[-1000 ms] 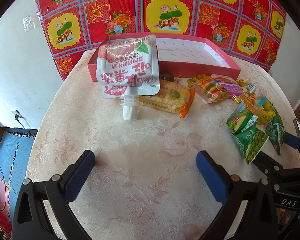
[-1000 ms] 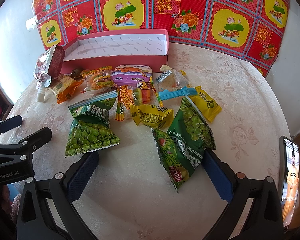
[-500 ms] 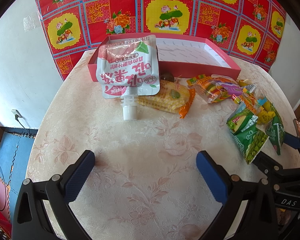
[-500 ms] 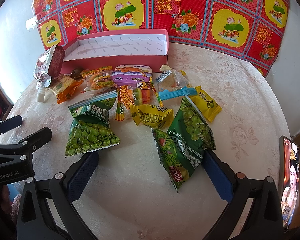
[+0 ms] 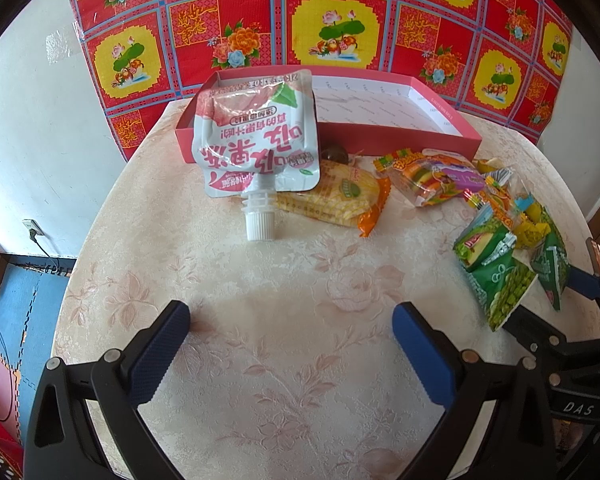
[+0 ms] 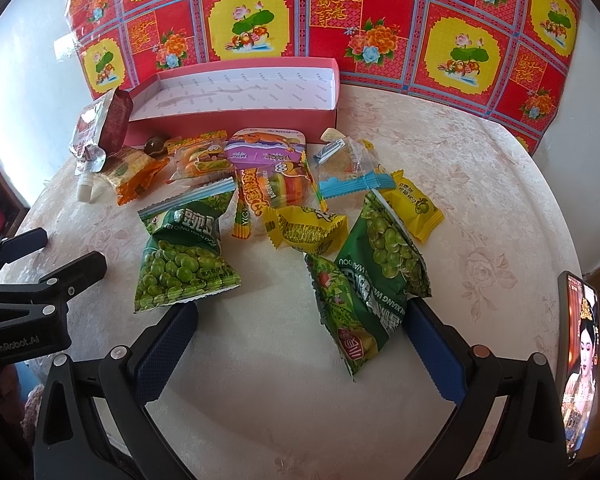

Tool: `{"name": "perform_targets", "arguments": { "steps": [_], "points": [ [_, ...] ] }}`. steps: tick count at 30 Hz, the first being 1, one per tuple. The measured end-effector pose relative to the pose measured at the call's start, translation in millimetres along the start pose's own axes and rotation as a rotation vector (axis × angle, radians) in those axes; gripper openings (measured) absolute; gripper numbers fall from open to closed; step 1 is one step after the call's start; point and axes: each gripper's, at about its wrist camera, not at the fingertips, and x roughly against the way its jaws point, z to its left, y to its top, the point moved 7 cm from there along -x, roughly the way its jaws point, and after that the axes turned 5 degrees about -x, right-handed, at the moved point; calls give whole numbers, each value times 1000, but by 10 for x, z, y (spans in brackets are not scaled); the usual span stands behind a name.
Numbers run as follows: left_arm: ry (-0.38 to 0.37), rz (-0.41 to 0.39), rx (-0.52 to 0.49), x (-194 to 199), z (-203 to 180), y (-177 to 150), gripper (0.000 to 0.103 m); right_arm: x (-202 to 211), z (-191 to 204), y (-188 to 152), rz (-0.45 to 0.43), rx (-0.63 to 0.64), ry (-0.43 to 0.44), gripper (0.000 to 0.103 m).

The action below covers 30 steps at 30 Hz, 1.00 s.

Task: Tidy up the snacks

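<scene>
Change: nothing has shifted since the earlier frames; both grippers and every packet lie as they did a second ago
Table (image 5: 300, 360): one, round, under a pale flowered cloth; all the snacks sit on its far half
Wall cloth (image 6: 340, 12): one, red and yellow with flowers, hanging behind the table
Box (image 6: 236, 114): one, pink, shallow and open, at the far edge; no snack inside it
Left gripper (image 5: 291, 322): fingers spread wide, gripping nothing, over bare cloth well short of the pouch
Right gripper (image 6: 300, 316): fingers spread wide, gripping nothing; its right fingertip touches or sits just under the nearest green bag
Phone (image 6: 580, 360): one, at the right edge, screen lit
Green pea bags (image 6: 184, 256): three; one to the left, two overlapping to the right
Pouch (image 5: 256, 140): one, white and pink, leaning on the box's near wall, white cap down on the cloth
Gummy packs (image 6: 268, 168): three or so, bright, overlapping in front of the box; exact count unclear
Yellow packets (image 6: 304, 230): two, small, among the pea bags
Corn packet (image 5: 336, 198): one, yellow and orange, just beside the pouch
</scene>
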Motion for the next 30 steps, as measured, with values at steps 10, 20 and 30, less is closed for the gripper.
{"name": "perform_targets", "arguments": {
  "steps": [10,20,30],
  "points": [
    [-1,0,0,1,0,0,100,20,-32,19,-6,-29,31,103],
    [-26,6,35,32,100,75,94,113,-63,58,-21,-12,60,101],
    [-18,-28,56,120,206,266,94,213,-53,176,-49,13,100,101]
  ]
}}
